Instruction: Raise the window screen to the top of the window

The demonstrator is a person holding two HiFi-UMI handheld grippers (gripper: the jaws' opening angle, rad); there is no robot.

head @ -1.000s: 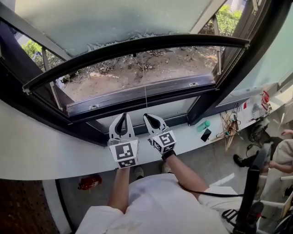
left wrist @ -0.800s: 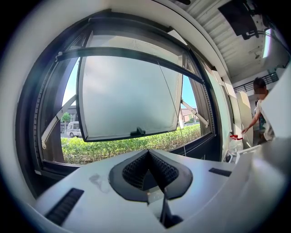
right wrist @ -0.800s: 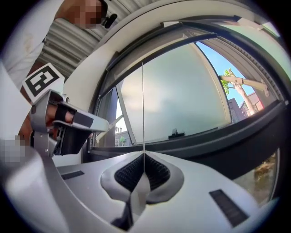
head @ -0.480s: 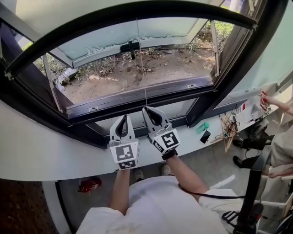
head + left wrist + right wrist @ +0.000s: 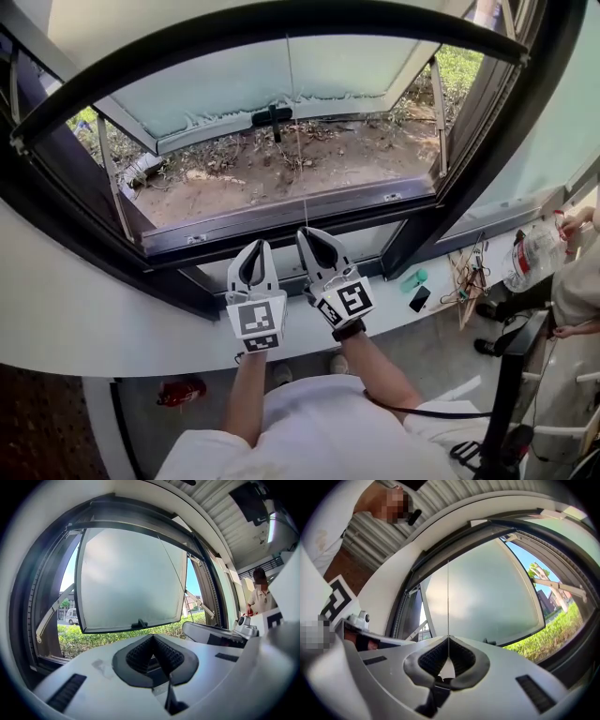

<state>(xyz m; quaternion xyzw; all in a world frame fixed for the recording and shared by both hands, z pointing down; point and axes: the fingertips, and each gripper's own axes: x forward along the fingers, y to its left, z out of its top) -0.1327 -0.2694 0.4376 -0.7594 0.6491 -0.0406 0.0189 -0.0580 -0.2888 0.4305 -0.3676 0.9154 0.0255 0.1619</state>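
Note:
The window screen's dark bottom bar (image 5: 281,17) arcs across the top of the head view, above the open window frame (image 5: 281,217). A thin pull cord (image 5: 296,141) runs from that bar straight down into my right gripper (image 5: 306,233), which is shut on it; the right gripper view shows the cord (image 5: 448,597) pinched between the pads (image 5: 440,654). My left gripper (image 5: 258,247) sits just left of it over the sill, shut with nothing in it (image 5: 153,637). Beyond, the frosted glass sash (image 5: 262,80) with its black handle (image 5: 272,116) is swung outward.
On the white sill (image 5: 84,319) to the right lie a green bottle (image 5: 413,279), a phone (image 5: 420,298) and tangled cables (image 5: 464,272). A person at the right edge holds a plastic bottle (image 5: 532,253). A red object (image 5: 180,392) lies on the floor.
The screen's bar has climbed from the middle of the window to the top of the view. My right gripper has risen slightly with the cord; the left has barely shifted.

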